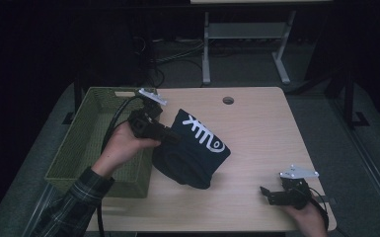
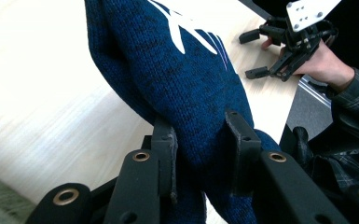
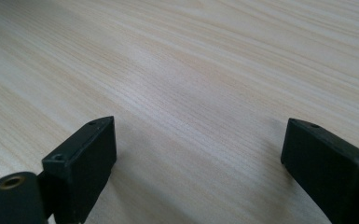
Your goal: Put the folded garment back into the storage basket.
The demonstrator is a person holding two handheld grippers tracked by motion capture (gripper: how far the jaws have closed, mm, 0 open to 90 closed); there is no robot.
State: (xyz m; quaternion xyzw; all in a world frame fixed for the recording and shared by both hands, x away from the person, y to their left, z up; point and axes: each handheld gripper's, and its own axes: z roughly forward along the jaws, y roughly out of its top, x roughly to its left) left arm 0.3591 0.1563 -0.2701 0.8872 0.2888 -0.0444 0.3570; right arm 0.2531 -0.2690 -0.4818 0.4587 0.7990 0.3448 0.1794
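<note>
Left claw (image 2: 200, 140) pinches dark blue knit hat (image 1: 195, 148), hat hanging over bench (image 1: 261, 128) near left edge; right claw (image 1: 271, 194) spread, empty, at front right corner.

- Looks like a lab or test room, not a home.
- I work at a pale wood-grain table (image 1: 256, 128) with a cable hole (image 1: 228, 100).
- Grey carpet floor; loose cables (image 1: 177, 54) trail behind.
- Second desk frame (image 1: 247, 34) stands beyond.
- Surroundings very dark, possibly curtained.
</note>
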